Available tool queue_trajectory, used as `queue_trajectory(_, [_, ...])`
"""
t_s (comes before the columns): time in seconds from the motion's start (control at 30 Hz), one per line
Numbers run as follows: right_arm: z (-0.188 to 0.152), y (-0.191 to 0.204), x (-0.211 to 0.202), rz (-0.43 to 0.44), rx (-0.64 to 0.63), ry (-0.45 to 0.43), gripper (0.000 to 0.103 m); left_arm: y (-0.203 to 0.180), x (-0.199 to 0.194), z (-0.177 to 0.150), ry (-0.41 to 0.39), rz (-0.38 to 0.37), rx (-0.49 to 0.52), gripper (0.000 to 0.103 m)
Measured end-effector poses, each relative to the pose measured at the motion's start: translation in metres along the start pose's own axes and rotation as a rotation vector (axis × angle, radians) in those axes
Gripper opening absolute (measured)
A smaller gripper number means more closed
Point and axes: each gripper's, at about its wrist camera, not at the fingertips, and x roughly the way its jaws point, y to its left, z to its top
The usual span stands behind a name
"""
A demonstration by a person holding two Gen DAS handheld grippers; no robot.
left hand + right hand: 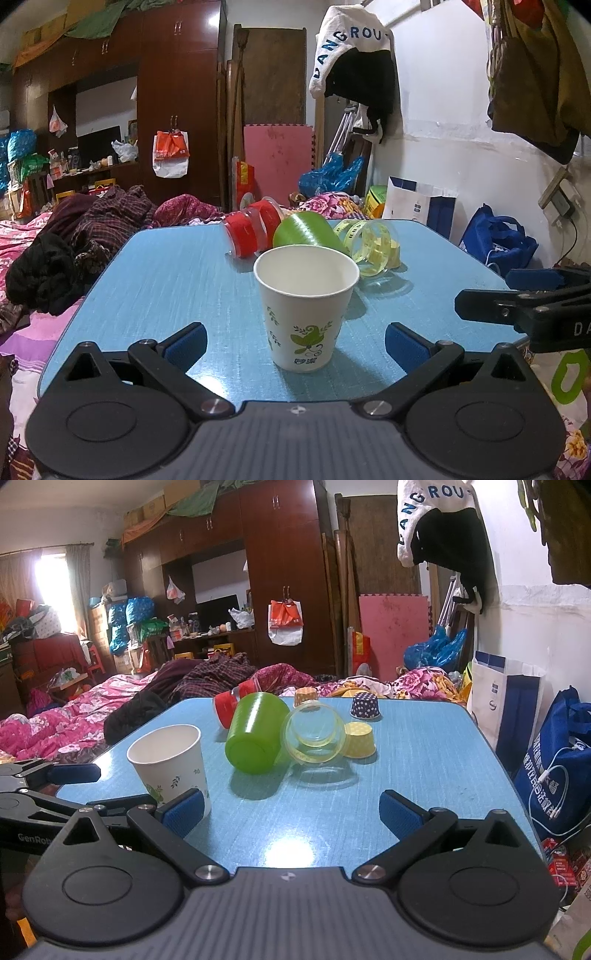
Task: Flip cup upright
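A white paper cup with a green leaf print [306, 308] stands upright, mouth up, on the blue table [177, 280]. My left gripper [295, 341] is open, its blue pads either side of the cup and apart from it. The cup also shows in the right wrist view [170, 764] at the left. My right gripper [291, 810] is open and empty over bare table; it shows at the right edge of the left wrist view [517, 291]. A green plastic cup [255, 734] lies on its side behind.
A clear plastic cup [314, 734] and a red one [225, 709] lie on their sides by the green cup. Yellow [360, 740], dark dotted [365, 705] and orange [306, 696] cupcake liners sit upside down further back. Bedding [55, 723] lies left, bags [561, 760] right.
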Motion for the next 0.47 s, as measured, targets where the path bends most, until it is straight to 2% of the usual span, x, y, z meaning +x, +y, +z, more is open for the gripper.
queue_trajectory(0.47, [-0.0001,0.0003,0.0014,0.000,0.001,0.003,0.102,0.0000,-0.0062,0.0003,-0.039,0.007,-0.002,0.103])
